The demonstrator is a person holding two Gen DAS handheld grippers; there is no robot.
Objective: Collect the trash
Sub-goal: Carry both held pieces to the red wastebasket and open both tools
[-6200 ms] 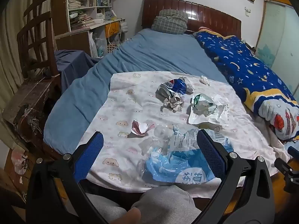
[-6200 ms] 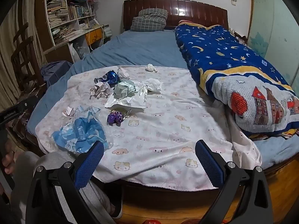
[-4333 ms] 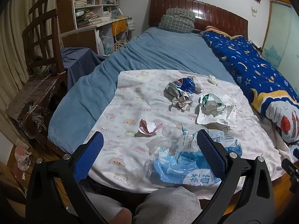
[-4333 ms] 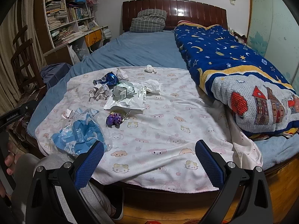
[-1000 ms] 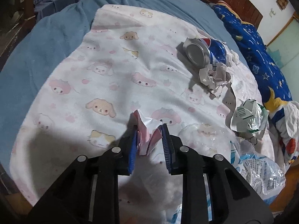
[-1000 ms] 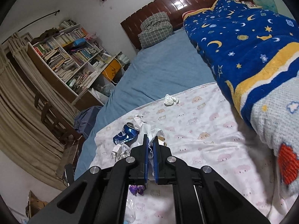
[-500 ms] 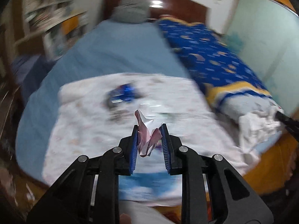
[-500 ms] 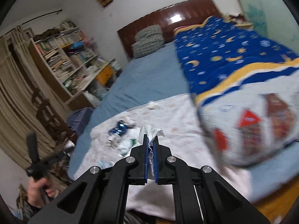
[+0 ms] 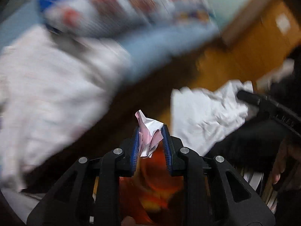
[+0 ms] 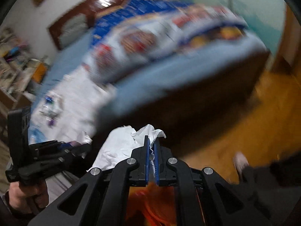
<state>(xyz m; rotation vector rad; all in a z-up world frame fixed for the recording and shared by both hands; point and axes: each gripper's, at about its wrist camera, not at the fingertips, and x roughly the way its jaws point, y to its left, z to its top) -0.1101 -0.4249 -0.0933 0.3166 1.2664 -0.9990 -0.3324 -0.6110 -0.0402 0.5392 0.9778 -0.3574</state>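
My left gripper is shut on a crumpled pink and white paper scrap, which is lifted clear of the bed. My right gripper is shut on a white crumpled wrapper that hangs down to the left of its fingers. In the left wrist view this wrapper is at the right, with the right gripper at its upper corner. A blurred orange-red object lies below both grippers and also shows in the right wrist view. What it is cannot be told.
The bed's edge with the white printed cloth and blue sheet is behind, blurred. More trash lies on the cloth. Wooden floor spreads to the right. A hand holds the left tool.
Both grippers have swung off the bed cloth to the bed's edge and now point down over the floor, each still holding its trash. The views have become blurred.
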